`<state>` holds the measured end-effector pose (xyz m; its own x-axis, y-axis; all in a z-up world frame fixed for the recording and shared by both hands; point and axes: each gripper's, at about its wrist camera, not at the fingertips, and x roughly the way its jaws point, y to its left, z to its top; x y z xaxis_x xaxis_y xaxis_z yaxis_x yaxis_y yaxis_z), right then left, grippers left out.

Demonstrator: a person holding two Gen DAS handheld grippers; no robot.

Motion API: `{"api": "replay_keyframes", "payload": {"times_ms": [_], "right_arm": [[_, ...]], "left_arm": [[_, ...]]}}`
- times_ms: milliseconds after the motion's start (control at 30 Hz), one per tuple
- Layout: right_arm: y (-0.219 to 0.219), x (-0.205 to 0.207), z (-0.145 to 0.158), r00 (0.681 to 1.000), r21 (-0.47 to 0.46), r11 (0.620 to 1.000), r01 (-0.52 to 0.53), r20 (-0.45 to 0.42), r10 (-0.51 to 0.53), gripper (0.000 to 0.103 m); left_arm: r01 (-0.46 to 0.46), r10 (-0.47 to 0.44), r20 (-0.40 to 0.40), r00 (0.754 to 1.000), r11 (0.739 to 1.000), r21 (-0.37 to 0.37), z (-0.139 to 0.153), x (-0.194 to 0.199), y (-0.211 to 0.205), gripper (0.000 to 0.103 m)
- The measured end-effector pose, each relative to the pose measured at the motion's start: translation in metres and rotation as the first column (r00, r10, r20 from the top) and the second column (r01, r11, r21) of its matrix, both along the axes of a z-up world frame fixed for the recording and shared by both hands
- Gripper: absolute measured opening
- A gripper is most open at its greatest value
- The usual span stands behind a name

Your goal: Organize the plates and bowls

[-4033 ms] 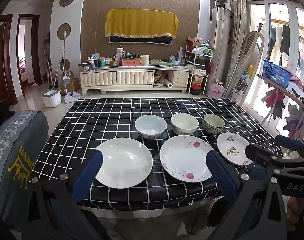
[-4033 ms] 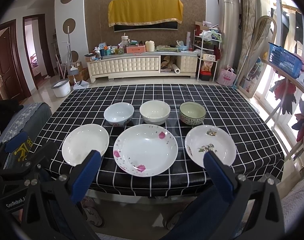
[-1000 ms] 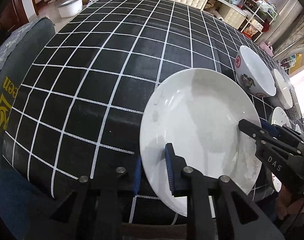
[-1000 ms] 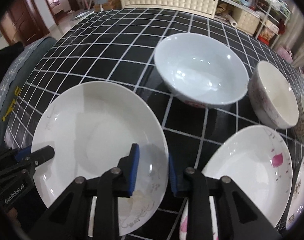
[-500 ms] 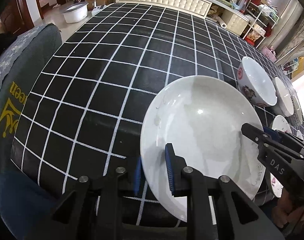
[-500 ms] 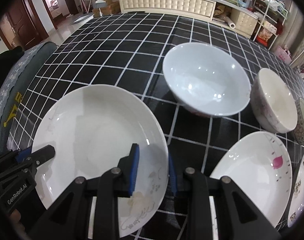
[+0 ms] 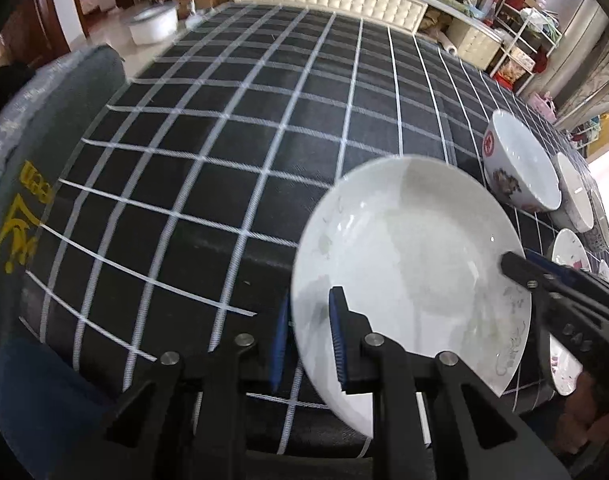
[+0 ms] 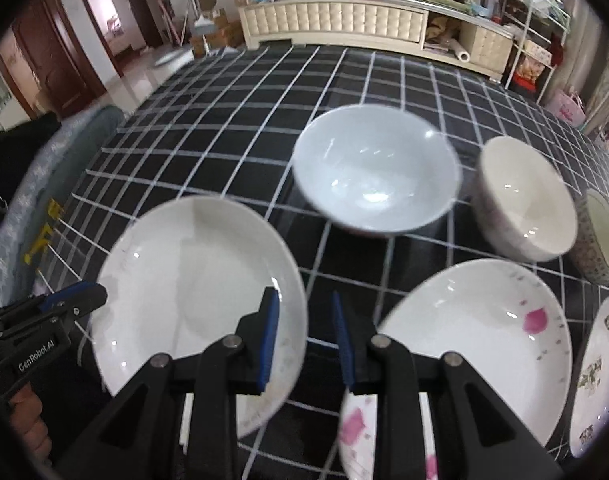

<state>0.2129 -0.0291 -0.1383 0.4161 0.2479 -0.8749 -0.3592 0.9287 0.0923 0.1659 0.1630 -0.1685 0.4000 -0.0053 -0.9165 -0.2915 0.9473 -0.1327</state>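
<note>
With both tools, left tool (image 7: 310,336) and right tool (image 8: 304,338), seemingly clamped on the white plate (image 7: 408,264), we should carry it level toward the flowered plate (image 8: 476,328) at three o'clock.

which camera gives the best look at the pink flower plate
The right wrist view: the pink flower plate lies there nearly whole, its petals plain, with only its near left rim behind the gripper's finger. The left wrist view shows only slivers of plates at its right edge, mostly hidden behind the right gripper.

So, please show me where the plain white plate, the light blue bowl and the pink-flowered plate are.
plain white plate (image 8: 192,280), right wrist view, centre well.
light blue bowl (image 8: 372,168), right wrist view, inside.
pink-flowered plate (image 8: 472,336), right wrist view, centre.
</note>
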Motion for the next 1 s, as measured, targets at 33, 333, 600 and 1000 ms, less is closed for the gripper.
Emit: {"api": "replay_keyframes", "payload": {"times_ms": [33, 333, 600, 1000], "right_arm": [[-0.005, -0.001, 0.004, 1.000, 0.004, 1.000, 0.007, 0.008, -0.007, 0.032], [-0.063, -0.022, 0.025, 0.993, 0.025, 0.993, 0.112, 0.044, -0.113, 0.032], [-0.130, -0.040, 0.020, 0.974, 0.025, 0.974, 0.223, 0.037, -0.224, 0.032], [-0.177, -0.039, 0.004, 0.957, 0.068, 0.955, 0.289, -0.004, -0.290, 0.032]], "left_arm": [[-0.008, 0.008, 0.012, 1.000, 1.000, -0.001, 0.004, -0.002, 0.001, 0.018], [0.068, -0.074, 0.136, 0.988, 0.997, 0.044, 0.064, -0.018, -0.036, 0.018], [0.278, -0.280, 0.136, 0.950, 0.960, 0.033, 0.066, -0.010, -0.124, 0.018], [0.373, -0.370, 0.043, 0.928, 0.924, -0.088, 0.032, 0.005, -0.185, 0.018]]}}
